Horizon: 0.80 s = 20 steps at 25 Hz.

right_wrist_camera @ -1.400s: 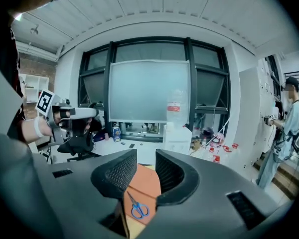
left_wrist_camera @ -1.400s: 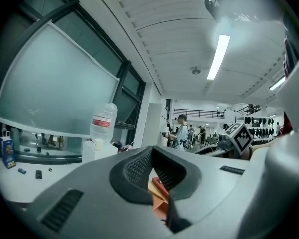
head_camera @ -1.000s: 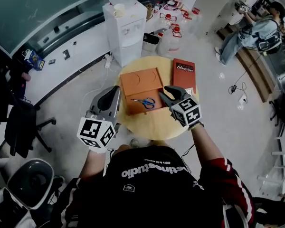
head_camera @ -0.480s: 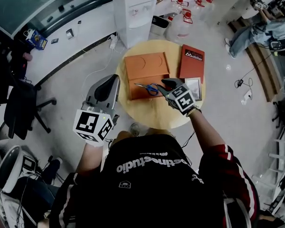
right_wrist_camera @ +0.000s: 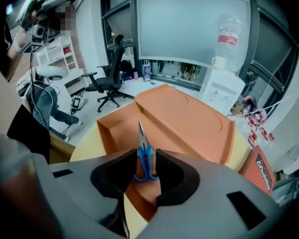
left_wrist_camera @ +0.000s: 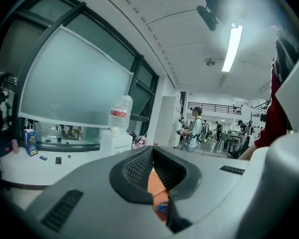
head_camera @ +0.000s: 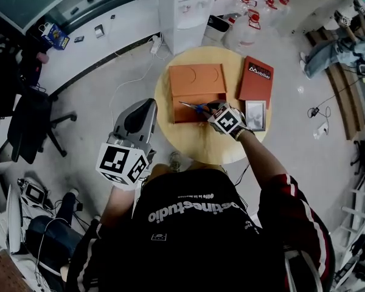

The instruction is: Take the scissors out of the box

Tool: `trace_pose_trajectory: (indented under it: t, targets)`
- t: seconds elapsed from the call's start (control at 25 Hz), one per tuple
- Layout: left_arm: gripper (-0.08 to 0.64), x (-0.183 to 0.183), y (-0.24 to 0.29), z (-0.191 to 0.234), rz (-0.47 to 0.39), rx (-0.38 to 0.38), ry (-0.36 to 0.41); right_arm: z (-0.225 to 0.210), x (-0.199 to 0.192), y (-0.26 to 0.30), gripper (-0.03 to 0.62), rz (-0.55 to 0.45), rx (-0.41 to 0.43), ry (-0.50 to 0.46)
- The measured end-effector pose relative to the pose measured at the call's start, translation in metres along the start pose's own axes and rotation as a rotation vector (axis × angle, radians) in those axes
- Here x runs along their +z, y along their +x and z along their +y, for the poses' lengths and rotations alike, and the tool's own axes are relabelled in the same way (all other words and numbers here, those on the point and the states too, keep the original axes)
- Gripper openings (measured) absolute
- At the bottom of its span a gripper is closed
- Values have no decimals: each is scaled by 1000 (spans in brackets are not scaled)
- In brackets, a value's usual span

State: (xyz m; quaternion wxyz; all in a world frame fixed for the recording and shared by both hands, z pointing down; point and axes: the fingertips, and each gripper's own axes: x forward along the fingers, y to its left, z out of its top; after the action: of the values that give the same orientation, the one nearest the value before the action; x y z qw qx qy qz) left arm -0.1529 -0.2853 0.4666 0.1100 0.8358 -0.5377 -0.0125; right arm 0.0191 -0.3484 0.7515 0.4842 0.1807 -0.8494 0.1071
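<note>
Round wooden table (head_camera: 191, 142) on a workshop floor, seen from above, with a water dispenser (head_camera: 184, 8) beyond its far edge. An orange box (head_camera: 198, 78) is laid open on the table, its lid folded back to the far side. A red pack (head_camera: 256, 78) lies to the right of it.

The scissors (head_camera: 193, 106) are seen in the near tray of the box, blades pointing left and blue handles (right_wrist_camera: 144, 163) to the right. Nothing else is shown in the tray, and the lid carries only round recesses.

The right gripper (head_camera: 208, 109) is set at the handles. In the right gripper view its jaws are drawn in against the blue loops from both sides, so the scissors appear to be gripped. Whether they are clear of the tray floor cannot be told.

The left gripper (head_camera: 149, 104) is held off the table's left edge, over the floor. Its jaws are closed to a slit, with nothing between them.

Step in hand, as judged: the lift out of the box.
- The grip is best taken across both loops, so that the blades are not swung open.
- The scissors should be raised straight up until the tips are above the tray's left wall, then carried to bare table.
- The light box may be dragged along; the free gripper could be laid on its rim.
</note>
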Motion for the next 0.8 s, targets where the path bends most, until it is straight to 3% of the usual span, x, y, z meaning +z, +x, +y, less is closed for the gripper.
trace_pose_trajectory:
  t: [0.36,0.8]
  targets:
    - [17,-12,-17,19,19,67,-27,3,-18,37,143,163,31,-154]
    - [17,-19,-27,25,28,107,-37,4,-23,65,143,262,79,-218]
